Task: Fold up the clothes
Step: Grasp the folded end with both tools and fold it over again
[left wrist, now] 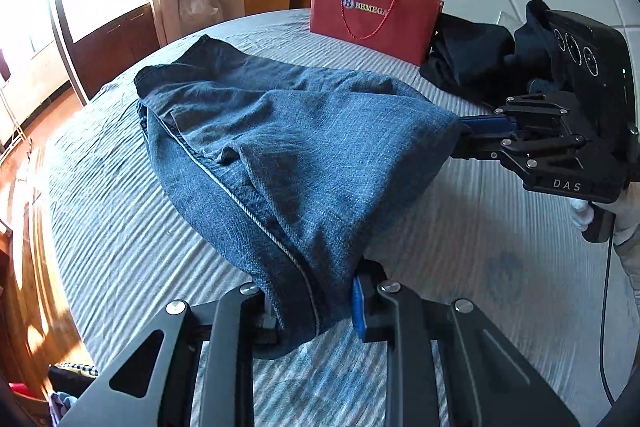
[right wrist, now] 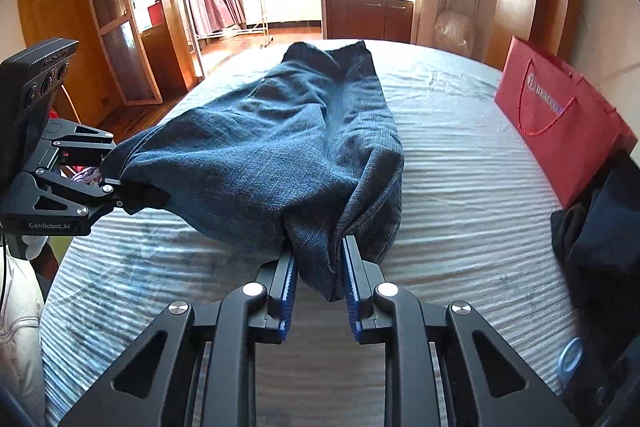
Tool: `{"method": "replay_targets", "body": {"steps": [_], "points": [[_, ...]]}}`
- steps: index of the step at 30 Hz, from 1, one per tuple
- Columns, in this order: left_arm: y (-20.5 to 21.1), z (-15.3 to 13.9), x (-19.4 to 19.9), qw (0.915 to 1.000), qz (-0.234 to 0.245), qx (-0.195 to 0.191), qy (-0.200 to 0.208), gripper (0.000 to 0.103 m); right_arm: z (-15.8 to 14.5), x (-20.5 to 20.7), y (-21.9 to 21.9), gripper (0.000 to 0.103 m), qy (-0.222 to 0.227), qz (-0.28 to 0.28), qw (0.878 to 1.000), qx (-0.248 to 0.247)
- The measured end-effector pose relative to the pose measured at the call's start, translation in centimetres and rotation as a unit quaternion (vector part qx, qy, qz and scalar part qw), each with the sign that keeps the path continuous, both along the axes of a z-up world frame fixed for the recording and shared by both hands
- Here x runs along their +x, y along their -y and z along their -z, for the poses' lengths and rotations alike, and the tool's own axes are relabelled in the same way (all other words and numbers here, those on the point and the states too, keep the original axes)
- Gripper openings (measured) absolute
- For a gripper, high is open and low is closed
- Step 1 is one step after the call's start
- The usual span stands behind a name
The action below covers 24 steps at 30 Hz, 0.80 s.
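Note:
A pair of dark blue jeans (left wrist: pixel 280 131) lies lengthwise on the striped bed (left wrist: pixel 120 227), its near end lifted off the sheet. My left gripper (left wrist: pixel 316 303) is shut on one near corner of the jeans. My right gripper (right wrist: pixel 318 267) is shut on the other near corner of the jeans (right wrist: pixel 272 147). The right gripper also shows at the right of the left wrist view (left wrist: pixel 464 133), and the left gripper at the left of the right wrist view (right wrist: pixel 114 179). The far end of the jeans rests flat on the bed (right wrist: pixel 460 187).
A red paper bag (left wrist: pixel 374 17) stands at the far side of the bed, also in the right wrist view (right wrist: pixel 560 123). A heap of dark clothes (left wrist: pixel 472 63) lies beside it. A wooden floor (right wrist: pixel 240 47), cabinets and curtains surround the bed.

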<state>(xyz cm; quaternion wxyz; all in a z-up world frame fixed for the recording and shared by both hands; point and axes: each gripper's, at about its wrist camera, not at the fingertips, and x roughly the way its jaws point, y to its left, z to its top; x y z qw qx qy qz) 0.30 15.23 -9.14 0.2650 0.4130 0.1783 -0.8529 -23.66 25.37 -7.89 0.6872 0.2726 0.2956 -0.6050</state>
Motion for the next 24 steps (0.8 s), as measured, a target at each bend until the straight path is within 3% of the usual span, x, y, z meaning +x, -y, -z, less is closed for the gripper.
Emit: {"method": "replay_targets", "body": {"steps": [6, 13, 19, 24], "points": [[6.2, -4.3, 1.2, 0.9978, 0.027, 0.045, -0.040, 0.024, -6.1, 1.5, 4.6, 0.019, -0.034, 0.019, 0.999, -0.028], [16.4, -5.9, 1.4, 0.9927, 0.048, 0.090, -0.066, 0.025, -9.2, 2.4, 14.8, 0.019, -0.065, 0.024, 0.997, -0.024], [27.4, -2.9, -0.7, 0.9866, 0.055, 0.146, -0.047, 0.025, -6.7, 1.0, 27.3, 0.019, -0.047, 0.041, 0.998, 0.030], [34.3, 2.5, -2.7, 0.9809, 0.046, 0.189, -0.013, 0.028, -0.5, -1.8, 36.0, 0.019, -0.005, 0.063, 0.994, 0.085]]}}
